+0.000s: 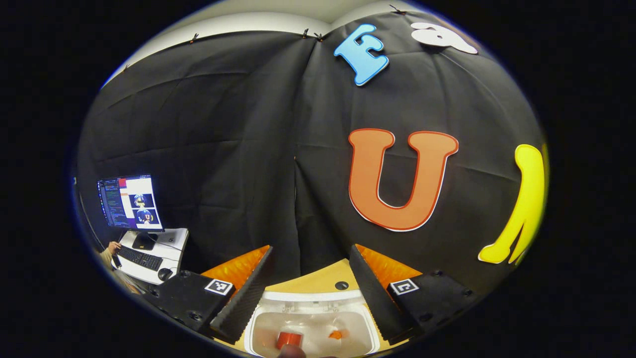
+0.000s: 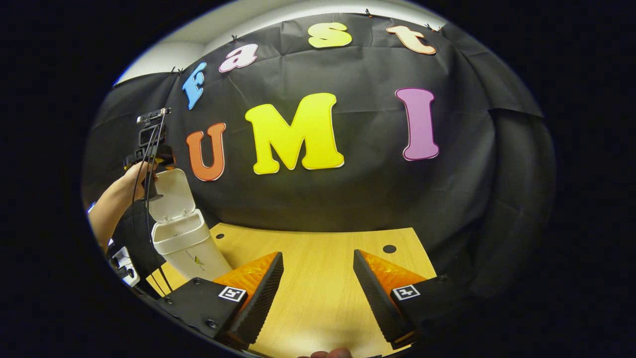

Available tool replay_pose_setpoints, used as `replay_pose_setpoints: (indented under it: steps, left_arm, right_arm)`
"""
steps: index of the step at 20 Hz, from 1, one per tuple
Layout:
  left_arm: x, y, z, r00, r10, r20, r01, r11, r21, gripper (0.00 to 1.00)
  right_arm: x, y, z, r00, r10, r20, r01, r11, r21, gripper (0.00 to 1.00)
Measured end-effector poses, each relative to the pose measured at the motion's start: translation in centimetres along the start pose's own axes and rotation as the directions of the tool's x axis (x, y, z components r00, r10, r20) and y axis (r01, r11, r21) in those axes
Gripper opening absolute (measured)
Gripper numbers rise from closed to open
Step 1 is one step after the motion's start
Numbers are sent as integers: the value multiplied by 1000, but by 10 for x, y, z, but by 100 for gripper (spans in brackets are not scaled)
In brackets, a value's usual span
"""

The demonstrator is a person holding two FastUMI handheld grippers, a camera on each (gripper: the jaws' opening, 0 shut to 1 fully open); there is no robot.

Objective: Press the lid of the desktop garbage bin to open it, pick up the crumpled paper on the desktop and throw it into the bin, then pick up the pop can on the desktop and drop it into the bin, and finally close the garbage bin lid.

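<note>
In the left gripper view my left gripper [image 1: 310, 251] hangs open right over the open white garbage bin [image 1: 310, 298], nothing between its fingers. Down inside the bin lies the red pop can [image 1: 289, 339], with a small orange scrap [image 1: 337, 334] beside it; I cannot tell what the scrap is. The right gripper view shows the bin [image 2: 185, 243] at the table's left with its lid [image 2: 174, 191] standing upright. A hand holds the left gripper [image 2: 149, 149] above the bin there. My right gripper [image 2: 318, 254] is open over the bare wooden table [image 2: 318, 298].
A round hole [image 2: 389, 248] marks the tabletop near its far right corner. The table's back edge meets the black cloth wall. Off to the left, beyond the booth, stands a desk with a monitor [image 1: 130, 202], keyboard [image 1: 140, 258] and mouse.
</note>
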State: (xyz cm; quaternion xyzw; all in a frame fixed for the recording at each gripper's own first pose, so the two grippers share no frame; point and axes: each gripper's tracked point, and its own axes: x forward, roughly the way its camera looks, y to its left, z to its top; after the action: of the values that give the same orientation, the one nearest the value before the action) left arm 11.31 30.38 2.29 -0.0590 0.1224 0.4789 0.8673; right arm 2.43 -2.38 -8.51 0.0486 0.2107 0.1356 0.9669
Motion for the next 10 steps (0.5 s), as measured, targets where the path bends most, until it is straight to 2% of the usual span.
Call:
replay_pose_setpoints:
  steps: [3,10]
  left_arm:
    - [-23,-2,-18,1000,-20,-7,20,1000,-19,98]
    - [-62,-3,-67,998,-47,-41,48,999,22,98]
  right_arm:
    - [-5,-1,-3,1000,19,1,-19,1000,-9,90]
    - [-11,-6,-10,999,48,-12,-48,998,-39,90]
